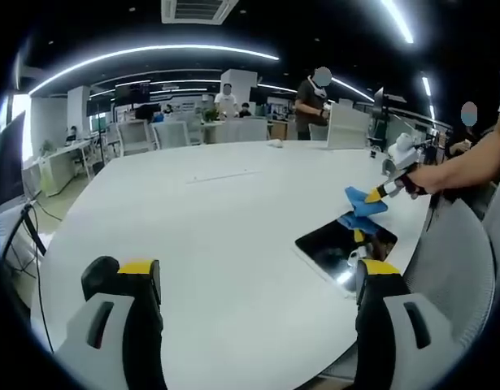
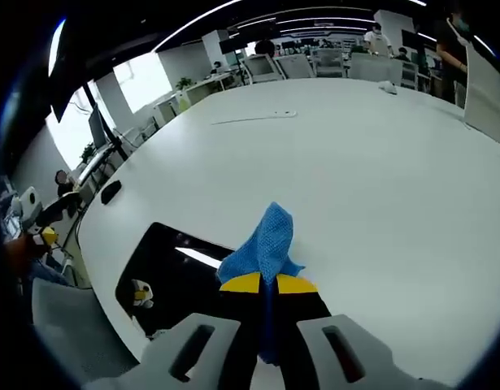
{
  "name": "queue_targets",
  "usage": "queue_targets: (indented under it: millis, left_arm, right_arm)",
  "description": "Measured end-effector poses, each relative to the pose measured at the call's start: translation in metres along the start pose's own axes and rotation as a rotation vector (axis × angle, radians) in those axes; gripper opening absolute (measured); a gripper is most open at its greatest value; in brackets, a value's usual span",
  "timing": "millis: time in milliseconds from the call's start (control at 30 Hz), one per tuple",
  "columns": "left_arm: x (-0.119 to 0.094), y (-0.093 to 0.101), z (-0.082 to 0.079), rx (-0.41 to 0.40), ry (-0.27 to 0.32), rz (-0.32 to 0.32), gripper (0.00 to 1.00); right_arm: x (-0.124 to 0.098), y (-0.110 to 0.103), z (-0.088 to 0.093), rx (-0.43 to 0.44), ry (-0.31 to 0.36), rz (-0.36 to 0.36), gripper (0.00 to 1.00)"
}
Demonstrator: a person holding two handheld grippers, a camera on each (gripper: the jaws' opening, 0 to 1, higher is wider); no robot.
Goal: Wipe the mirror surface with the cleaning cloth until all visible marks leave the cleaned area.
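A blue cloth [image 2: 263,240] is pinched by the right gripper [image 2: 270,283] above the mirror [image 2: 164,268] on the white table [image 2: 380,162]; the left gripper [image 1: 258,280] is held spread.

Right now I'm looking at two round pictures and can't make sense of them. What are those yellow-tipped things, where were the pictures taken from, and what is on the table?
There is no robot here. A person holds a two-jaw tool in each hand, and a small fisheye camera rides on each one, which is why both pictures are round and bent.

The left gripper view looks along the left hand-held gripper; its yellow-tipped jaws stand wide apart with nothing between them. Over on the right you see the person's other hand with its tool.

The right gripper view looks along the right hand-held gripper. Its jaws are closed on a blue cleaning cloth.

On the big white table, near its edge, lies a dark flat mirror. The cloth is right at the mirror, ready for wiping. Office desks, chairs and people stand in the background.
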State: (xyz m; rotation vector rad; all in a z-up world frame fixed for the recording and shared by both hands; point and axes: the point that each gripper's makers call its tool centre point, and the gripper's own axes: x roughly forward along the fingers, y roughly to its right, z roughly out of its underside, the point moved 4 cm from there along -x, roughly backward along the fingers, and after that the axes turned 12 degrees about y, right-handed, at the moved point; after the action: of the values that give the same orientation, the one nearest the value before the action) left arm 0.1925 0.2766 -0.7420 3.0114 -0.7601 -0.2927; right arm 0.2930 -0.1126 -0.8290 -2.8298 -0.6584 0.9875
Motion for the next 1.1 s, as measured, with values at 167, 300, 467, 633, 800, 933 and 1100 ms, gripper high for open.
queue_targets:
  millis: [167,300,467,633,800,933,1100]
  left_arm:
    - [0.0,0.0,0.002,-0.001,-0.017,0.01,0.99]
    - [0.0,0.0,-0.001,-0.004,-0.005,0.016,0.99]
    - [-0.001,-0.004,0.005,-0.013,-0.002,0.006,0.99]
    - [-0.004,-0.003,0.008,-0.016,-0.004,0.001,0.99]
    - [-0.007,-0.005,0.012,-0.021,-0.008,0.006,0.99]
    - [-0.007,-0.005,0.011,-0.021,-0.003,0.01,0.99]
    - [-0.004,-0.002,0.004,-0.025,0.015,0.012,0.99]
  right_arm:
    - [0.015,-0.015,0.008,-0.014,-0.032,0.006,0.0]
    - [0.021,-0.017,0.016,-0.076,-0.056,0.029,0.0]
    - [0.023,-0.022,0.013,-0.052,-0.067,0.034,0.0]
    - [0.032,-0.039,0.01,-0.066,-0.077,0.006,0.0]
    - [0.043,-0.06,0.007,-0.083,-0.087,-0.02,0.0]
    - [0.053,-0.077,0.004,-0.096,-0.091,-0.044,0.0]
    - [0.068,-0.1,-0.001,-0.114,-0.097,-0.07,0.0]
